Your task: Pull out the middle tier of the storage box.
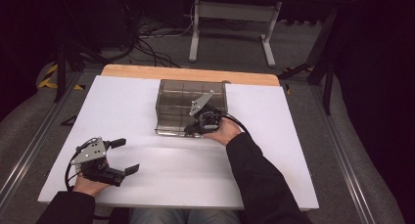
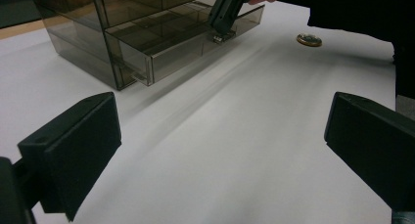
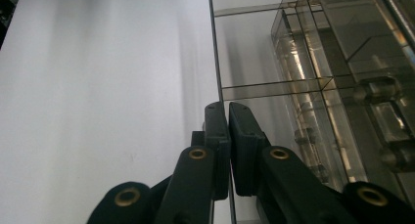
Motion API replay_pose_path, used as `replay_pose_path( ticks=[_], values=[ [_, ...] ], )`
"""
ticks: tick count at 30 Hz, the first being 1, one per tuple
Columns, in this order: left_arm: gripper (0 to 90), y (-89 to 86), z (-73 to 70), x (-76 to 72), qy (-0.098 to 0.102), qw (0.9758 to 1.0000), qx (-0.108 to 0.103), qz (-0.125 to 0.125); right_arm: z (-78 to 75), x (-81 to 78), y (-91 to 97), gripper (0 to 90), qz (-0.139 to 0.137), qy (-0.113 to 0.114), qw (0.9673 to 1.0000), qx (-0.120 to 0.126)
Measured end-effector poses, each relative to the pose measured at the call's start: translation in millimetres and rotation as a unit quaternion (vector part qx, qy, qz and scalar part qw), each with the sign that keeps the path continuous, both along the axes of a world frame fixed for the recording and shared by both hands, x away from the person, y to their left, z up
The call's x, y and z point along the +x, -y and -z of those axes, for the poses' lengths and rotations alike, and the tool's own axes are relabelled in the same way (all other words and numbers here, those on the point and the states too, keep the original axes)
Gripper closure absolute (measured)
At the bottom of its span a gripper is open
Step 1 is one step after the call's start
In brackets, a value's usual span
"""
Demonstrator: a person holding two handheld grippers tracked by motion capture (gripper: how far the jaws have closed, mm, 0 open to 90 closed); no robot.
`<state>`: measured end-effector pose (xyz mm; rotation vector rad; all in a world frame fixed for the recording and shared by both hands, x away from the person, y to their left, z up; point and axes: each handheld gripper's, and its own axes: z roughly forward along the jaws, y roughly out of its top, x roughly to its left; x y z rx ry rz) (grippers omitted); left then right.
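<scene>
A smoky see-through drawer cabinet (image 1: 192,97) stands at the back middle of the white table (image 1: 122,106). Its bottom drawer (image 1: 172,128) is pulled out toward me and shows divided compartments (image 2: 161,48). My right gripper (image 1: 195,129) is shut on the drawer's thin front wall; in the right gripper view the wall (image 3: 216,62) runs straight in between the closed pads (image 3: 226,109). My left gripper (image 1: 126,155) rests at the front left of the table, far from the cabinet. Its jaws stand wide apart with nothing between them (image 2: 222,126).
A small round flat gold-brown object (image 2: 309,39) lies on the table beyond the drawer, near the right sleeve (image 2: 357,13). A wooden strip (image 1: 191,73) edges the table's far side. Cables and a table frame (image 1: 230,18) lie on the floor behind.
</scene>
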<state>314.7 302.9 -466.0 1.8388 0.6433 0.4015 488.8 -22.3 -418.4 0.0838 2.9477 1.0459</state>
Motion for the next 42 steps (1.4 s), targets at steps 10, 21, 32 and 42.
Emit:
replay_pose_path(
  ticks=[10,21,32,42],
  values=[
    [1.1,0.2,0.0,0.3,-0.005,1.0000,0.004,0.001,1.7,-6.6,0.4,87.5,-0.007,-0.004,1.0000,0.001],
    [1.2,0.5,0.2,0.6,-0.005,1.0000,0.004,0.001,3.9,-10.3,2.4,87.5,-0.012,-0.008,0.9999,0.006],
    [1.2,0.8,0.2,0.7,-0.004,1.0000,0.007,0.002,4.3,-14.1,2.3,87.8,-0.017,-0.015,0.9997,0.006],
    [1.2,0.8,0.2,0.7,-0.003,1.0000,0.007,0.002,4.3,-15.2,2.9,87.9,-0.020,-0.015,0.9997,0.003]
  ],
)
